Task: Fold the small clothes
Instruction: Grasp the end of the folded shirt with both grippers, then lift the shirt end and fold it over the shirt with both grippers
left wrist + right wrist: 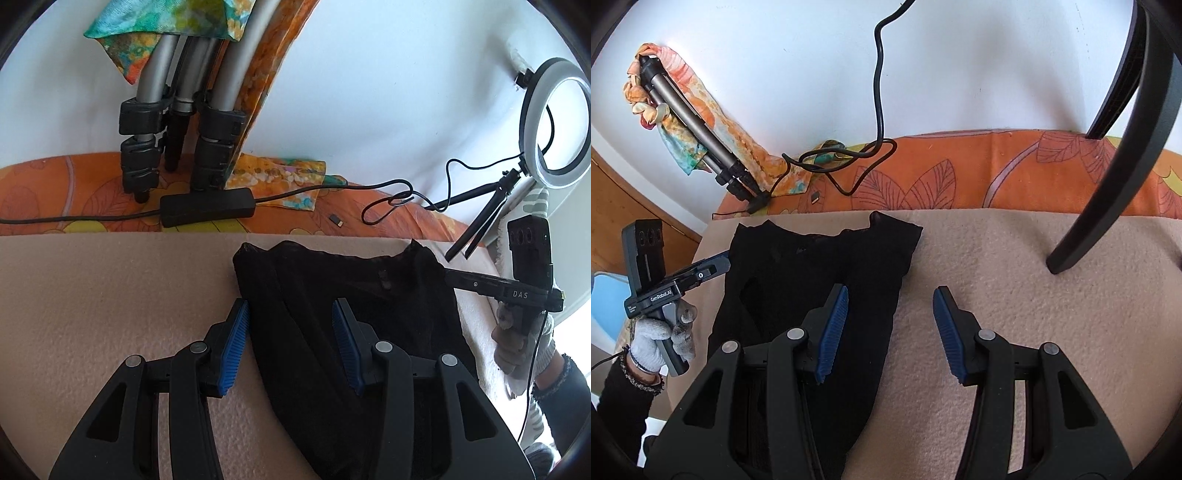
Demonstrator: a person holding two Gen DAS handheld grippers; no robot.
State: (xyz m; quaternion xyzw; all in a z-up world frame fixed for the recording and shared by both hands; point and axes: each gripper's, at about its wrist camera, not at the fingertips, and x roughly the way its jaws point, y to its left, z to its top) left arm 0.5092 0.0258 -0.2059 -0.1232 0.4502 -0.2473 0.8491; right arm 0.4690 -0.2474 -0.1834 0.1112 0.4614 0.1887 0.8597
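Observation:
A small black sheer garment (332, 295) lies flat on a beige fleece blanket (110, 295). My left gripper (291, 325) is open, its jaws straddling the garment's left edge, one blue pad on the blanket, one over the cloth. In the right wrist view the same garment (820, 266) lies at the left, and my right gripper (890, 314) is open over its right edge and the blanket (1034, 277). Each view shows the other gripper at the garment's far side: the right one (480, 282) and the left one (713, 269). Whether either touches the cloth I cannot tell.
An orange leaf-print sheet (55, 192) lies behind the blanket. Tripod legs (177, 147) draped with colourful scarves, a black power box (207, 212) and cables stand at the back. A ring light (550, 122) stands right. A black curved chair leg (1108, 184) rests on the blanket.

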